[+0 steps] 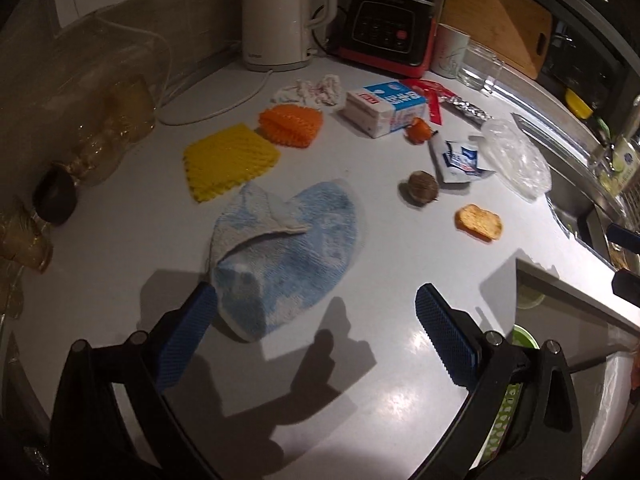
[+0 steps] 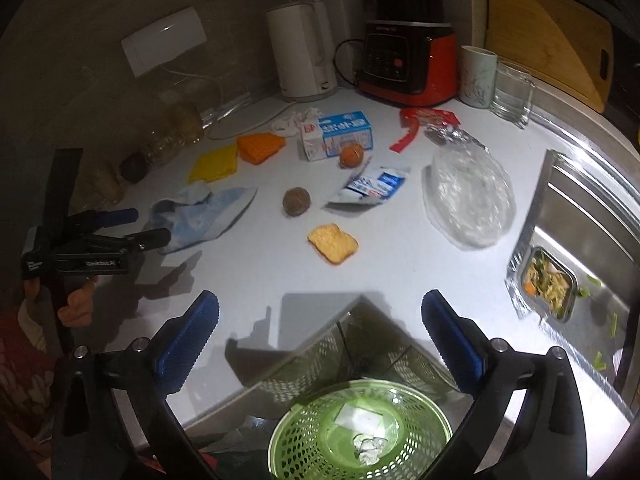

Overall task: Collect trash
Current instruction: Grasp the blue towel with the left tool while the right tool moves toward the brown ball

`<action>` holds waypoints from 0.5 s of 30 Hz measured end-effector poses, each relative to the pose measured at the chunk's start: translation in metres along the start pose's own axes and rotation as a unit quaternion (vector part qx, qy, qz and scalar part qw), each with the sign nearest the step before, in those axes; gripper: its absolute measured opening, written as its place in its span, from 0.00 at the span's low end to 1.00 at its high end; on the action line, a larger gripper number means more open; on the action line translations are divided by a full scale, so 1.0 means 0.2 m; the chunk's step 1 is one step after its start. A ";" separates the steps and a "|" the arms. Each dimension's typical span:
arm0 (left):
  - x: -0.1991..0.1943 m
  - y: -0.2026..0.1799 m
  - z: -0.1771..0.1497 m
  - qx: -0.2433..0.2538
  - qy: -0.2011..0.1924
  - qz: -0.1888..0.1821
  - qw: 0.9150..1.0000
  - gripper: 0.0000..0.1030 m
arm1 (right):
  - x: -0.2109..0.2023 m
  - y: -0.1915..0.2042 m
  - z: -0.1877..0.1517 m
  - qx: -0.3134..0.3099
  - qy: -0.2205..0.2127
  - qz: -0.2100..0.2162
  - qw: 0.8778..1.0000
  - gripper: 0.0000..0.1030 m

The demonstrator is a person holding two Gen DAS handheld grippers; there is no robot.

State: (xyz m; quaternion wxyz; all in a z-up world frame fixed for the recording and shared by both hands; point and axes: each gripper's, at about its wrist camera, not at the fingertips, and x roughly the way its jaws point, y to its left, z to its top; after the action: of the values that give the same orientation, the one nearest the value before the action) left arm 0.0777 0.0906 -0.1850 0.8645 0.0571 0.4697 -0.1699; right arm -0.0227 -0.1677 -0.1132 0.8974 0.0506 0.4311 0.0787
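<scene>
Trash lies spread on the white counter (image 1: 360,360): a blue cloth (image 1: 288,248), yellow foam net (image 1: 230,160), orange foam net (image 1: 292,124), milk carton (image 1: 386,106), crumpled tissue (image 1: 316,90), torn white-blue wrapper (image 1: 460,160), brown ball (image 1: 422,186), cracker (image 1: 478,222), clear plastic lid (image 2: 470,196). My left gripper (image 1: 316,304) is open just in front of the cloth; it also shows in the right wrist view (image 2: 150,226). My right gripper (image 2: 320,304) is open and empty above a green basket bin (image 2: 360,432) holding paper scraps.
A white kettle (image 1: 280,12), red blender (image 1: 388,28), cup (image 1: 450,50) and glass (image 1: 480,66) stand at the back. Bottles (image 1: 108,120) line the left wall. A sink (image 2: 580,248) with a food tray (image 2: 546,284) is at the right.
</scene>
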 end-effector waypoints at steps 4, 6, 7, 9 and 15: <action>0.14 0.05 0.06 -0.023 0.012 0.010 1.000 0.93 | 0.13 0.06 0.15 -0.014 -0.002 0.014 1.000 0.98; 0.19 0.06 0.07 -0.030 0.017 0.017 0.999 0.93 | 0.20 0.08 0.21 -0.019 -0.001 0.016 1.000 0.98; 0.22 0.07 0.08 -0.032 0.019 0.020 0.999 0.93 | 0.24 0.09 0.24 -0.020 0.000 0.016 1.000 0.98; 0.26 0.07 0.09 -0.036 0.023 0.026 0.999 0.92 | 0.31 0.11 0.28 -0.021 0.001 0.015 1.000 0.98; 0.33 0.05 0.09 -0.047 0.037 0.028 0.998 0.93 | 0.52 0.11 0.36 -0.024 0.021 0.014 0.999 0.98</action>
State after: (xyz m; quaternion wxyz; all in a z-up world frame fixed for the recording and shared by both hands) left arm 0.1289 0.0799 -0.2306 0.8527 0.0359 0.5070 -0.1210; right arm 0.0949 -0.1277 -0.1446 0.8878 0.0337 0.4473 0.1027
